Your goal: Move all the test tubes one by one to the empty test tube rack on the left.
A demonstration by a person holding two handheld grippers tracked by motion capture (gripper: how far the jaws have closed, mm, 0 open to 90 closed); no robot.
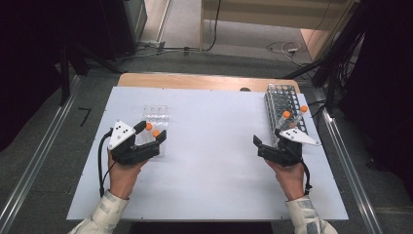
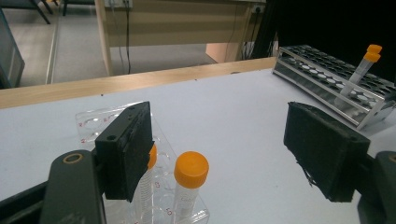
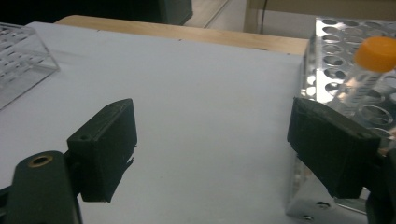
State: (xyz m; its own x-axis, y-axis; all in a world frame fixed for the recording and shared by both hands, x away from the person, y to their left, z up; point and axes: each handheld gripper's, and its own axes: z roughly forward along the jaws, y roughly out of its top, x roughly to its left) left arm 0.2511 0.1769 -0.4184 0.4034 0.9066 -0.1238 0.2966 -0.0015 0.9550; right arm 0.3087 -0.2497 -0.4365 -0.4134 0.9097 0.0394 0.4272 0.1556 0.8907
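Your left gripper sits low over the counter's left side, its jaws spread wide and pressing on nothing, with your left hand wrapped around its body from behind. Your right gripper hangs over the right side, jaws gaping and empty, pointing up and leftward in the high view. Both forearms enter from the bottom edge, sleeves showing at the wrists.

Clear rack with two tubes sits left of centre on the table; metal rack holding two more tubes stands at right edge, well apart.
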